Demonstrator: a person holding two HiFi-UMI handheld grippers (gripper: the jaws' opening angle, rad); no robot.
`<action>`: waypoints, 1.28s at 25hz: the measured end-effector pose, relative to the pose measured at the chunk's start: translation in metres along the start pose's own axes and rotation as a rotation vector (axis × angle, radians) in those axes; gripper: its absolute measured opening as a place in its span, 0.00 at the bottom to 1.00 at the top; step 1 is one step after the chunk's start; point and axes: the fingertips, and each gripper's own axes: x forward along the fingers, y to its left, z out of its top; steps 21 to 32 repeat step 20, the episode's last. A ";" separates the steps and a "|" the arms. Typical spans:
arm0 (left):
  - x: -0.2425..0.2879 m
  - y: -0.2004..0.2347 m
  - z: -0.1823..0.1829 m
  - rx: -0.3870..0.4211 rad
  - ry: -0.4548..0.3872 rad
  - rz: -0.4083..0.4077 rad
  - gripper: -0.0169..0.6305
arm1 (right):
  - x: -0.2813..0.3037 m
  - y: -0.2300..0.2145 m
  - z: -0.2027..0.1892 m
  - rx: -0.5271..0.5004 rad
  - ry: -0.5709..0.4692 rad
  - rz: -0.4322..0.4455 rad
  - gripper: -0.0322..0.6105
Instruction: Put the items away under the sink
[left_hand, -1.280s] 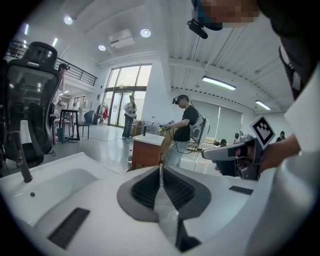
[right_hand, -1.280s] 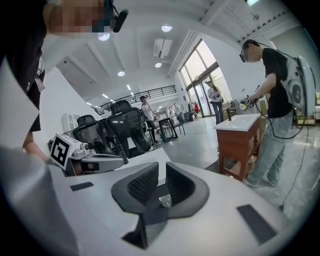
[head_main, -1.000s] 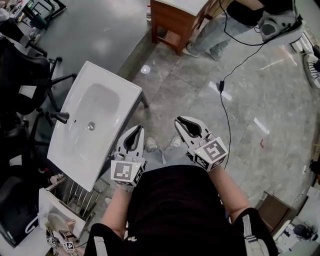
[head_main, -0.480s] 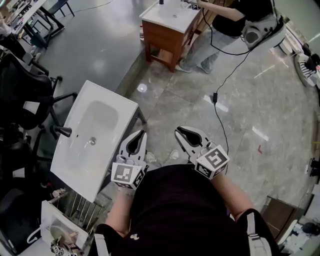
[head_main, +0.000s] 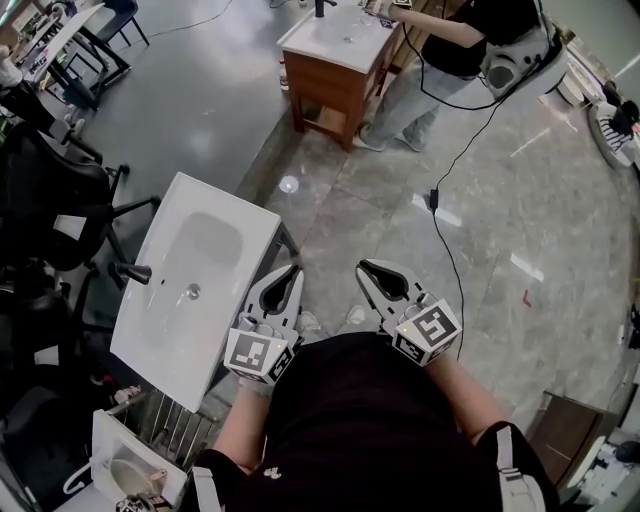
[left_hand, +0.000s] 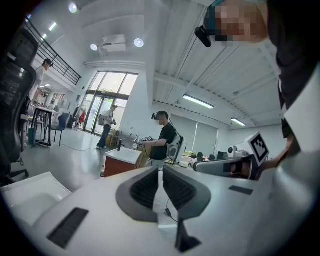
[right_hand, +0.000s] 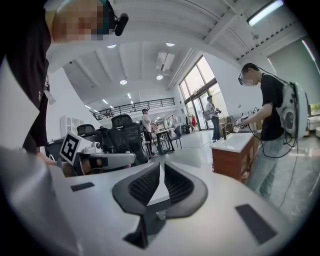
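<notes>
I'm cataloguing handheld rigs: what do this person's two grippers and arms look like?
Both the left gripper and right gripper are pale grey shells with black ribbed pads and a square-marker cube behind. The person wears a black top. The right gripper's jaws have just been closing on nothing.

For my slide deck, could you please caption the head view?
Left gripper shut, right gripper just closed further, both empty, near the white sink.

Tiled floor (head_main: 560, 200): white sink stand (head_main: 255, 235), wooden vanity (head_main: 325, 85), black cable (head_main: 433, 197).
</notes>
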 end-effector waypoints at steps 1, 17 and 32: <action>0.000 0.000 0.001 0.004 0.000 -0.003 0.07 | 0.000 -0.001 0.001 0.003 -0.001 -0.001 0.13; 0.011 -0.001 0.006 0.015 0.020 -0.036 0.07 | -0.005 -0.015 0.003 0.027 -0.004 -0.043 0.13; 0.011 -0.001 0.008 0.020 0.022 -0.032 0.07 | -0.005 -0.017 0.005 0.028 -0.010 -0.044 0.13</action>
